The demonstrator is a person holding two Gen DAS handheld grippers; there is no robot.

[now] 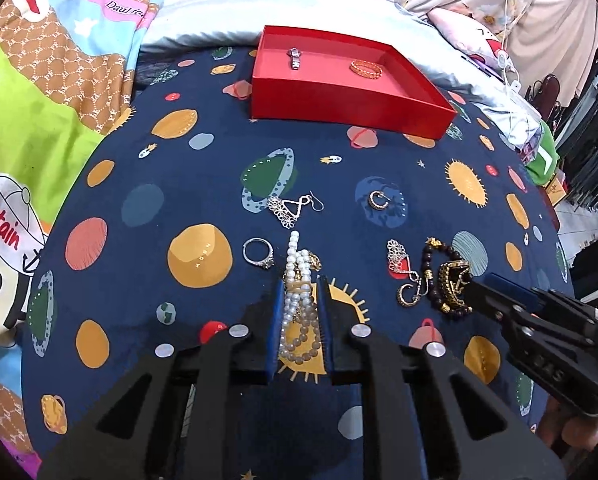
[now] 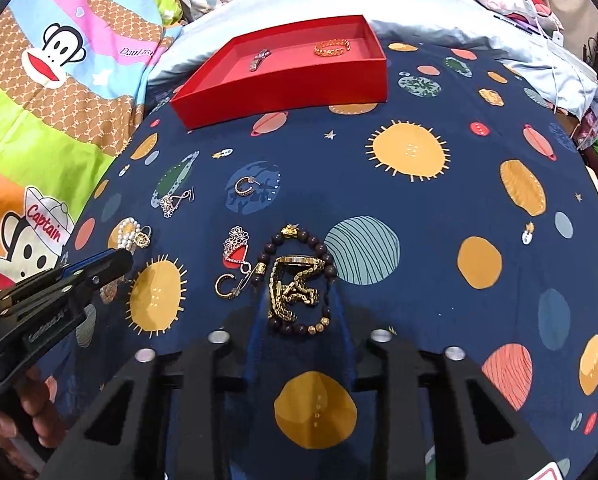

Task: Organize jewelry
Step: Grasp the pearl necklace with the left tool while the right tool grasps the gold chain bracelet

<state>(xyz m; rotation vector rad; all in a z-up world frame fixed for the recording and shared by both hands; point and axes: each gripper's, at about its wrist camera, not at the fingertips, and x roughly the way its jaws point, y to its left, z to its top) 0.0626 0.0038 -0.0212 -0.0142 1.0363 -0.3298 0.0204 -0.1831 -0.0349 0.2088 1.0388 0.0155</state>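
A red tray [image 1: 339,100] at the far side holds a small watch [image 1: 295,58] and a gold bracelet [image 1: 366,69]; the tray [image 2: 283,84] also shows in the right wrist view. My left gripper [image 1: 301,280] has its fingers close on both sides of a pearl bracelet [image 1: 299,300] lying on the cloth. My right gripper [image 2: 297,304] is open, its fingers either side of a gold watch [image 2: 295,292] lying inside a dark bead bracelet [image 2: 299,280]. Loose on the cloth are a silver ring [image 1: 257,252], two silver drop earrings [image 1: 289,210] [image 1: 399,258] and two hoop earrings [image 1: 378,199] [image 2: 227,286].
The jewelry lies on a navy planet-print cloth [image 1: 203,184] over a bed. A cartoon monkey blanket [image 1: 31,128] lies to the left, a pale blue pillow [image 1: 203,16] behind the tray. The cloth's right edge drops off toward dark furniture [image 1: 595,128].
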